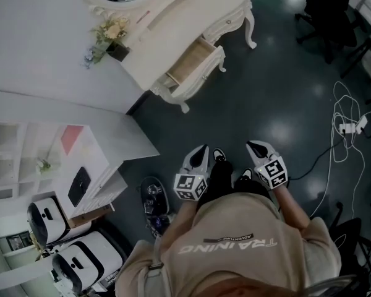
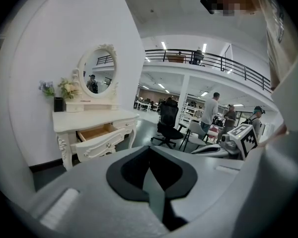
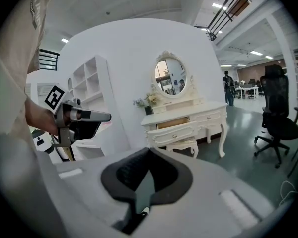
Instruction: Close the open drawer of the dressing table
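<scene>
The white dressing table (image 1: 173, 17) stands against the wall at the top of the head view, well ahead of me. Its left drawer (image 1: 196, 64) is pulled out, showing a bare wooden inside. The same open drawer (image 2: 98, 140) shows at the left of the left gripper view, and as the drawer (image 3: 177, 131) at the middle of the right gripper view. My left gripper (image 1: 201, 151) and right gripper (image 1: 255, 146) are held side by side close to my body, far from the table. Both are shut with nothing between the jaws.
A flower vase (image 1: 110, 37) and an oval mirror (image 3: 170, 76) sit on the table; a small stool (image 3: 184, 144) stands beneath it. A white shelf unit (image 1: 55, 166) is on my left. A black office chair (image 1: 326, 11) and floor cables (image 1: 349, 127) lie to the right.
</scene>
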A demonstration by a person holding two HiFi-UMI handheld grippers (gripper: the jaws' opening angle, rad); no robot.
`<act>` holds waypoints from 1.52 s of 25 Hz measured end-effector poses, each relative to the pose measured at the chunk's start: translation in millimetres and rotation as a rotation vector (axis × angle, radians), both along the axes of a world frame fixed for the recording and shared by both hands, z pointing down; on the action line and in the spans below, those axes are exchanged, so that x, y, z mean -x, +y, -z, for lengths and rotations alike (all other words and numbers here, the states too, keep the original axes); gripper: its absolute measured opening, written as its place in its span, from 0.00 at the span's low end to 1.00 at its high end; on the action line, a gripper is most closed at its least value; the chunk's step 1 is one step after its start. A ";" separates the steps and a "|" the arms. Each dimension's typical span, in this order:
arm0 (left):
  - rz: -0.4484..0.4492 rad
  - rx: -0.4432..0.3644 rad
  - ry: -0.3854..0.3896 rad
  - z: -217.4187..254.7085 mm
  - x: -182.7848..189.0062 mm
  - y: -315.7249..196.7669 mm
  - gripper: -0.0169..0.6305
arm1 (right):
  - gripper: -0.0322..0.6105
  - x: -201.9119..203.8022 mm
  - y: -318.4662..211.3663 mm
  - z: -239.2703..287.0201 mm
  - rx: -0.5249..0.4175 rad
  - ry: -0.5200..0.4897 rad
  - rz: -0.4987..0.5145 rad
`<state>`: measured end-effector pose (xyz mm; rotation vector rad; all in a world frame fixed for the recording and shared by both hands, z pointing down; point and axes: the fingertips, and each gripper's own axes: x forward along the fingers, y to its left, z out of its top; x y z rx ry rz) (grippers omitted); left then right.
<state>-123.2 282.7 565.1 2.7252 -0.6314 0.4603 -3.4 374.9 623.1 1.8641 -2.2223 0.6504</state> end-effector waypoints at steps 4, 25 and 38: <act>-0.040 0.018 0.015 -11.4 -9.6 -33.6 0.04 | 0.06 -4.7 -22.2 0.7 0.030 0.012 -0.011; -0.205 -0.002 0.096 -17.7 -72.3 -242.7 0.04 | 0.06 -62.3 -152.3 18.4 0.121 0.012 -0.333; 0.023 -0.033 -0.001 -15.4 -94.9 -313.4 0.04 | 0.06 -129.6 -287.0 17.9 0.033 -0.001 -0.056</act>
